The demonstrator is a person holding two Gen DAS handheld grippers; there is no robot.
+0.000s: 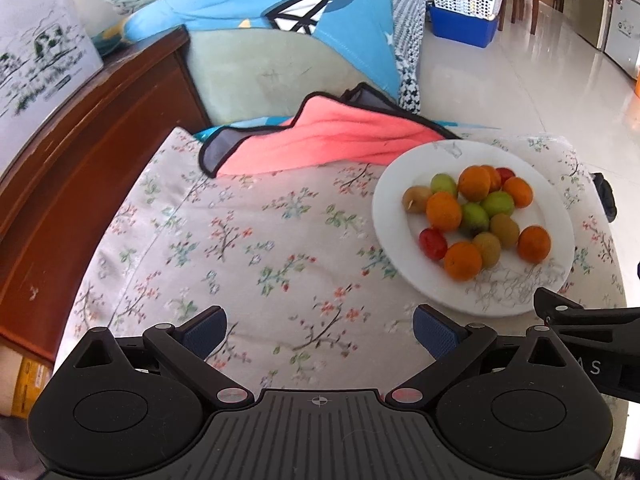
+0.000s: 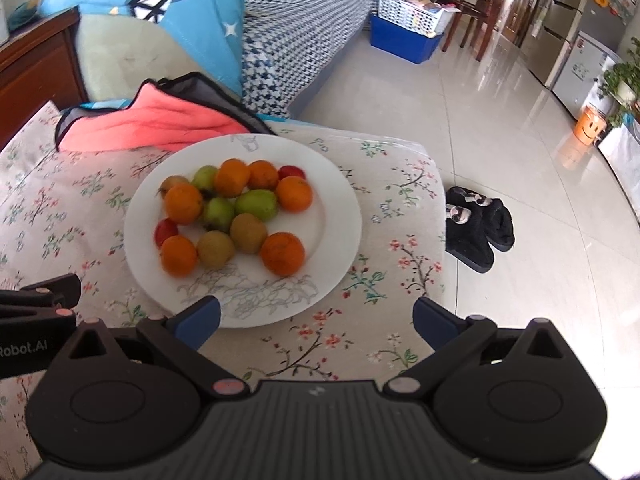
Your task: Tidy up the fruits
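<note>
A white plate (image 1: 388, 216) sits on a floral cloth and holds several fruits: oranges (image 1: 443, 211), green fruits (image 1: 475, 217), brown kiwis (image 1: 505, 230) and small red fruits (image 1: 433, 243). The plate (image 2: 336, 216) with its oranges (image 2: 282, 253) also shows in the right wrist view. My left gripper (image 1: 320, 334) is open and empty, above the cloth, left of the plate. My right gripper (image 2: 316, 320) is open and empty, its left finger over the plate's near rim.
A pink cloth (image 1: 332, 140) lies behind the plate. A wooden headboard (image 1: 80, 184) runs along the left. Black slippers (image 2: 476, 226) lie on the tiled floor to the right. A blue bin with a white basket (image 2: 408, 36) stands far back.
</note>
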